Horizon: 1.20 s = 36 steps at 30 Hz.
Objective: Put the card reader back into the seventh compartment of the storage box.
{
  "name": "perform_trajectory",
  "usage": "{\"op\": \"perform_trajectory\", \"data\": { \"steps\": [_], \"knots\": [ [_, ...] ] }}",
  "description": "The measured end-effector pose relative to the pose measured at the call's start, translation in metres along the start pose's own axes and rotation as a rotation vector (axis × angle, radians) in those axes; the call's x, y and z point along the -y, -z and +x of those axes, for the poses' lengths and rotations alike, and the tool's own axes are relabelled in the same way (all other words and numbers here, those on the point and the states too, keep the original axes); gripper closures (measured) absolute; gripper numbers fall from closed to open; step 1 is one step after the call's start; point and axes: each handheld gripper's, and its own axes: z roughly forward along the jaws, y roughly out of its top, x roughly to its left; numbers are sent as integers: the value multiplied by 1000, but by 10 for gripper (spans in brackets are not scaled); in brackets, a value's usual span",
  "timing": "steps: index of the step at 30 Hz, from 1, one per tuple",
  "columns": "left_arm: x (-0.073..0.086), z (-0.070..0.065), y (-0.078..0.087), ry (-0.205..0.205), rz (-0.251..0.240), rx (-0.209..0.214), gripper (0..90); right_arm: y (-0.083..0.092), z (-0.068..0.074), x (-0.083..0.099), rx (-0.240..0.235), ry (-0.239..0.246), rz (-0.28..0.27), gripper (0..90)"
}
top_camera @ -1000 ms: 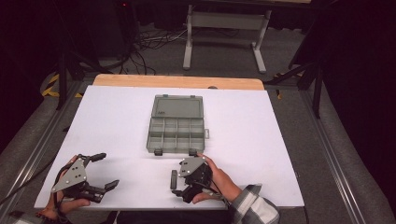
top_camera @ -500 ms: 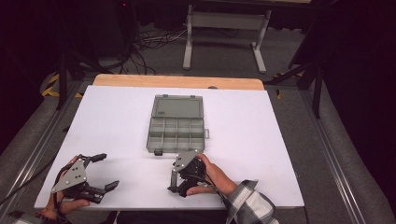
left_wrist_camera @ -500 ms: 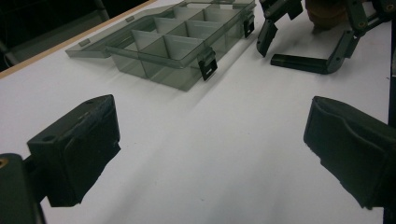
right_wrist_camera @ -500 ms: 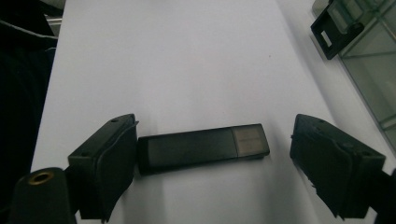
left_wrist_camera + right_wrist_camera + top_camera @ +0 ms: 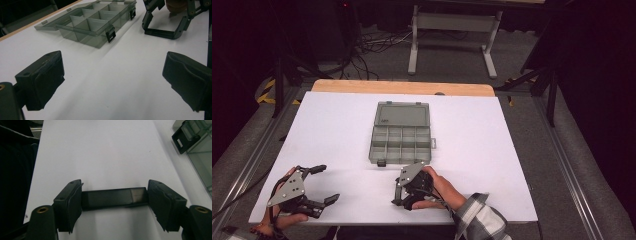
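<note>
A smoky clear organizer box (image 5: 401,135) lies open in the middle of the white table, lid flat behind it and its compartments bare; it is also in the left gripper view (image 5: 95,22). My right gripper (image 5: 403,196) rests on the table just in front of the box. Its jaws have just been closing, and in the right gripper view (image 5: 115,203) they press on both ends of a short black bar (image 5: 107,198) lying flat on the table. My left gripper (image 5: 319,185) stands open at the near left corner, with bare table between its pads (image 5: 40,80).
The box's black latches (image 5: 110,33) face the near side, and one latch (image 5: 182,138) is close on the right of the right gripper. The white tabletop (image 5: 492,145) ends in a wooden strip (image 5: 402,87) at the back. Beyond it are stands and cables on the floor.
The right gripper's jaws have come together and the hand has shifted slightly left. The left gripper and the box have not moved.
</note>
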Motion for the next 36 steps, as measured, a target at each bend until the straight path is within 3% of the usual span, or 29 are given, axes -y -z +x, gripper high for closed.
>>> {"op": "perform_trajectory", "data": {
  "steps": [5,6,12,36],
  "knots": [
    [0,0,0,0,-1,-2,46,1,4,-1,22,15,4,307],
    [0,-1,-1,-2,1,-2,47,2,6,-3,42,41,9,307],
    [0,0,0,0,0,1,47,3,8,-4,43,50,8,307],
    [0,0,1,0,-5,-4,48,19,18,-6,126,91,-33,307]
  ]
}}
